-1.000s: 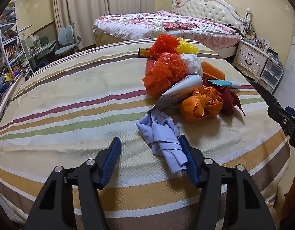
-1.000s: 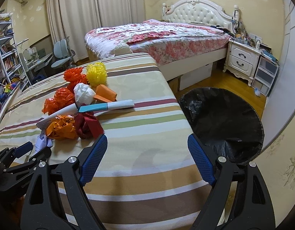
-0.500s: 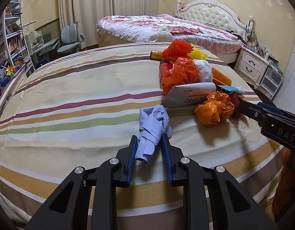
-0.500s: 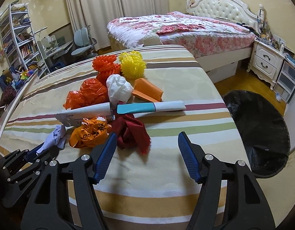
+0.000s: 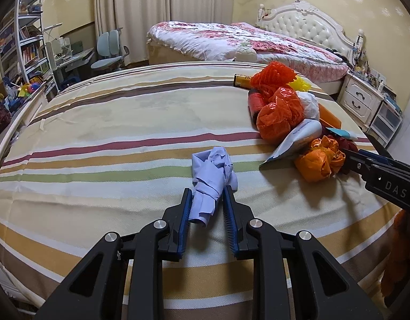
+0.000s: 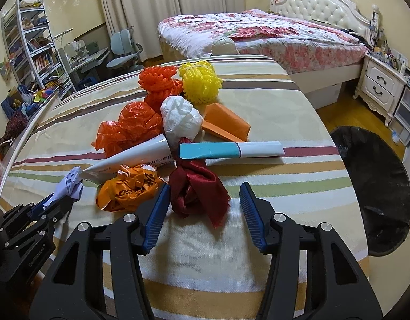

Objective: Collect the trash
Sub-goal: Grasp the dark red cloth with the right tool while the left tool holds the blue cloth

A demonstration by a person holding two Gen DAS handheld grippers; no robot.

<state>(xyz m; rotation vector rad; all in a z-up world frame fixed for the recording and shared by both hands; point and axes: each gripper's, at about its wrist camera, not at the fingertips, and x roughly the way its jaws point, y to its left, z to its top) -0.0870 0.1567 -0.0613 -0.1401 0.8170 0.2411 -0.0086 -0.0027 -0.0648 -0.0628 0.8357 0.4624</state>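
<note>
The left gripper (image 5: pixel 206 208) is clenched on the crumpled lilac paper (image 5: pixel 213 173), gripped at its near end so that the bulk projects forward, clear of the pads. The paper is kept low over the striped bed cover (image 5: pixel 111 138), apart from the main pile, so it can be lifted without disturbing anything else.

The right gripper (image 6: pixel 202 208) is released, its jaws spread on either side of the dark red cloth (image 6: pixel 197 192). The left pad stands just beside the orange plastic bag (image 6: pixel 127 189), so a closure here is judged liable to catch that bag as well.

Beyond these, the remaining trash is heaped together: a white tube (image 6: pixel 130 160), a teal-and-white tube (image 6: pixel 229 150), a white wad (image 6: pixel 181 120), and the orange net (image 6: pixel 159 80) and yellow net (image 6: pixel 201 81) farthest away.

The black-lined bin (image 6: pixel 378 186) stands on the floor to the right of the bed, within reach for dropping collected items.
</note>
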